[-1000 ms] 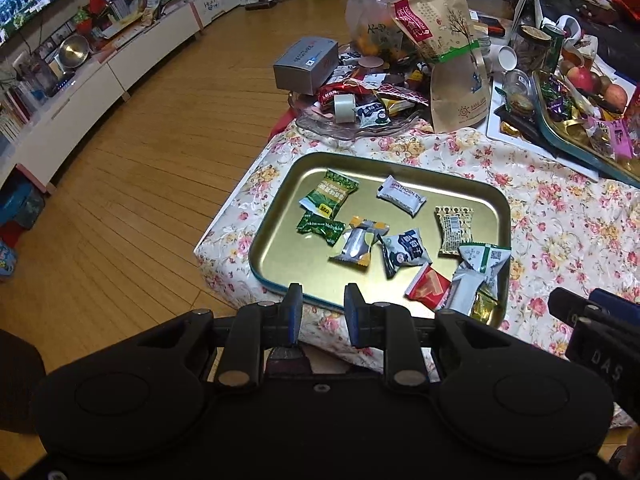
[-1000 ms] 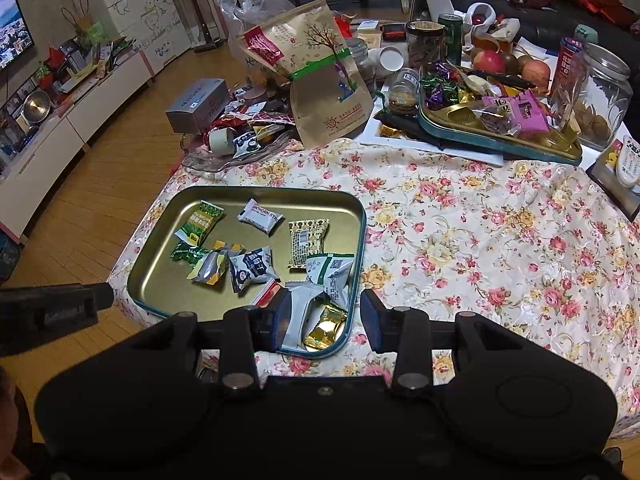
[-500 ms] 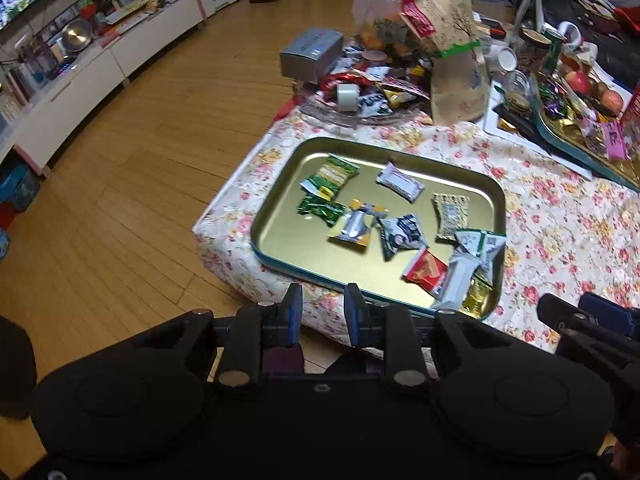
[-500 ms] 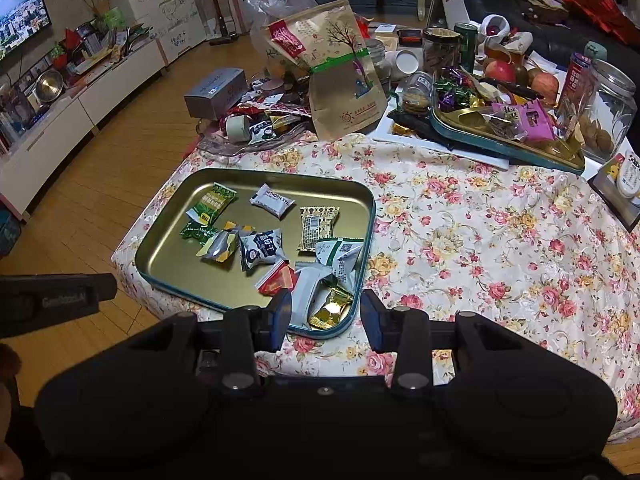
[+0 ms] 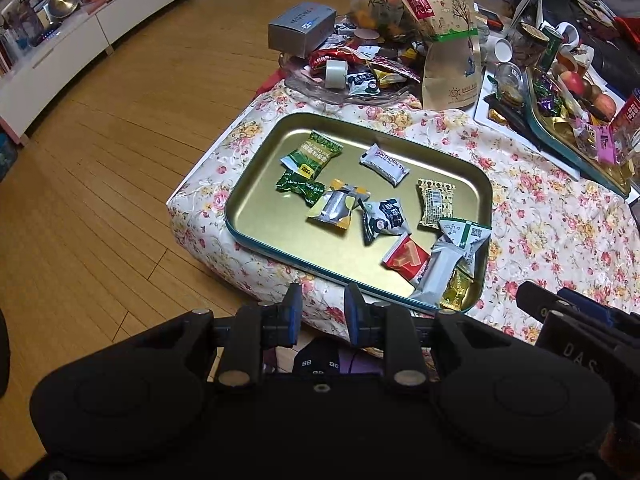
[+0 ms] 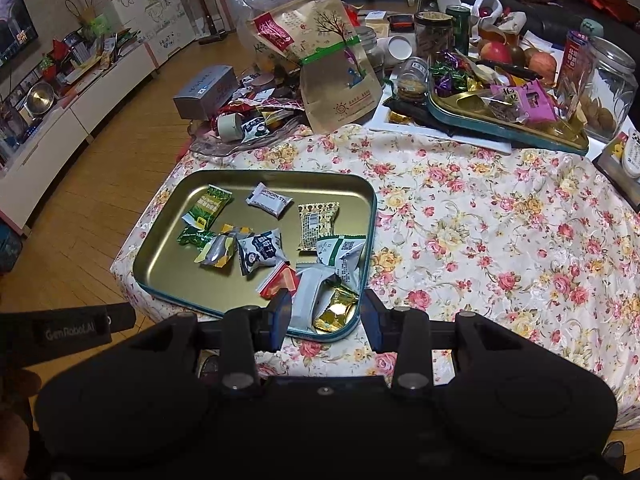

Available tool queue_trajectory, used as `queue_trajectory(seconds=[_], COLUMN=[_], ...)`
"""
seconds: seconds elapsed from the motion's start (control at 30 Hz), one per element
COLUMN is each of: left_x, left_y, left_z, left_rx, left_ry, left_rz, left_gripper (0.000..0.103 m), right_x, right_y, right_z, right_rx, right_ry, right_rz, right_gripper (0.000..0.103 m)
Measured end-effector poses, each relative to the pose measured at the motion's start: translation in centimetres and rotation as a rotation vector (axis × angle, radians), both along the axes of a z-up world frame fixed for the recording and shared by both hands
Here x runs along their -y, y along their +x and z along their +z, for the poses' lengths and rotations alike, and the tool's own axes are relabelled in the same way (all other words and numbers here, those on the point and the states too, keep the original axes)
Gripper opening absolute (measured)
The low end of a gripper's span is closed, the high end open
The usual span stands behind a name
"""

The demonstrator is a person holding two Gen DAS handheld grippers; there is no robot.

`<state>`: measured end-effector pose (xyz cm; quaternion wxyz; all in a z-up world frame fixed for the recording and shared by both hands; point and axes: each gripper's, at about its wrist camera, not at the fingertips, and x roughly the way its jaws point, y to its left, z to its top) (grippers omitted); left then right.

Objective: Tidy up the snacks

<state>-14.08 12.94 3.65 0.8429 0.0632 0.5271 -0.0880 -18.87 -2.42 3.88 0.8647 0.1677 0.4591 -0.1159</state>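
Ten snack packets (image 5: 384, 222); two gold trays (image 5: 256, 200); two hand-held grippers (image 5: 320, 312)

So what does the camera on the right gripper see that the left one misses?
Only the right wrist view shows the big glass jar holding round snacks, and the television on the wall.

Only the left wrist view shows a dark shoe on the floor, below the left gripper.

Both show the gold tray of wrapped snacks, the floral tablecloth and the kraft paper bag.

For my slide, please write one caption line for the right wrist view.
Open right gripper hovers above the gold tray of wrapped snacks on a floral tablecloth.
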Motion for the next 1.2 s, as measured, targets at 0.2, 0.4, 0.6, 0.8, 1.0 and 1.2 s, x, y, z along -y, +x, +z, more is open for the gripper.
queue_trajectory(seconds=[0.2,0.4,0.6,0.8,1.0,1.2], left_x=[0.2,0.6,1.1,1.2,1.3,1.4], left_y=[-0.1,-0.4,-0.7,-0.9,-0.9,-1.0], left_z=[0.0,0.0,0.0,-0.1,-0.1,-0.2], left_rx=[0.008,0.025,0.039,0.04,0.041,0.04], left_ry=[0.011,0.038,0.057,0.06,0.061,0.062], left_rz=[-0.008,-0.023,-0.043,-0.057,-0.059,-0.063], left_gripper=[0.033,0.033,0.033,0.033,0.033,0.033], right_x=[-0.1,-0.2,-0.3,-0.2,-0.2,-0.2], right_y=[0.1,0.0,0.0,0.0,0.0,0.1], right_z=[-0.1,-0.2,-0.2,-0.2,-0.1,-0.1], right_rx=[-0.003,-0.003,-0.005,-0.004,-0.003,-0.002], right_ry=[-0.002,-0.002,-0.005,-0.004,-0.002,-0.002], right_rz=[0.006,0.006,0.007,0.006,0.005,0.005], right_gripper=[0.04,0.04,0.04,0.04,0.04,0.04])
